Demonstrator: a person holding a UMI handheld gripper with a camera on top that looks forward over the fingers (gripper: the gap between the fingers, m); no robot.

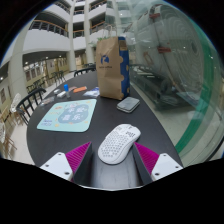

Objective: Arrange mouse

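Dark and round, the table (60, 140) stands in a bright atrium with railed balconies rising behind it. On it, just ahead of the fingers and partly between their tips, lies the white mouse (118, 143), its shell dotted with small holes and its narrow end pointing away. The gripper (108, 158) is spread wide, a magenta pad (76, 157) on each side, with a gap between each pad and the mouse, so it has hold of nothing; the mouse rests on the table by itself. To the left of the mouse lies a pale green mat (68, 114) with a printed figure. Beyond the mouse sits a small grey flat object (128, 104), perhaps a phone or a case, and behind that stands a brown paper bag (112, 66) with a blue print
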